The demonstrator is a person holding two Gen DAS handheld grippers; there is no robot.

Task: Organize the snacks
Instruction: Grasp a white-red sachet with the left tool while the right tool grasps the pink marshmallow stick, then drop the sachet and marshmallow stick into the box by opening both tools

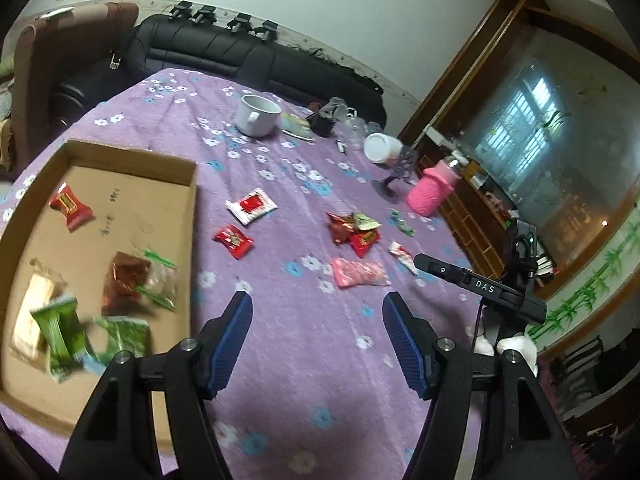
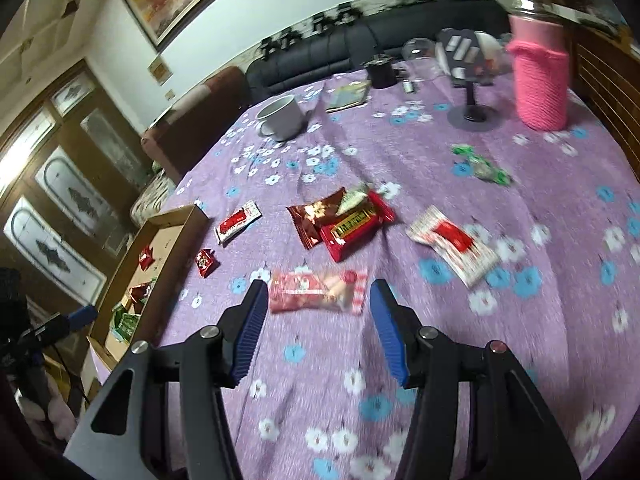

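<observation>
A shallow cardboard box (image 1: 188, 200) at the table's left holds several snack packets, red, brown and green. Loose snacks lie on the purple flowered cloth: a pink packet (image 2: 316, 291), a pile of red and brown packets (image 2: 340, 220), a white-and-red packet (image 2: 452, 242), a small red packet (image 1: 234, 241) and green candies (image 2: 482, 164). My left gripper (image 1: 318, 304) is open and empty above the cloth, right of the box. My right gripper (image 2: 318, 292) is open, its fingers on either side of the pink packet, above it.
A white mug (image 1: 256, 114), a booklet (image 2: 348, 96), a pink knitted bottle (image 2: 540, 80), a dark stand (image 2: 472, 114) and small jars stand at the table's far side. A black sofa (image 1: 240, 52) lies behind. The box also shows in the right wrist view (image 2: 160, 236).
</observation>
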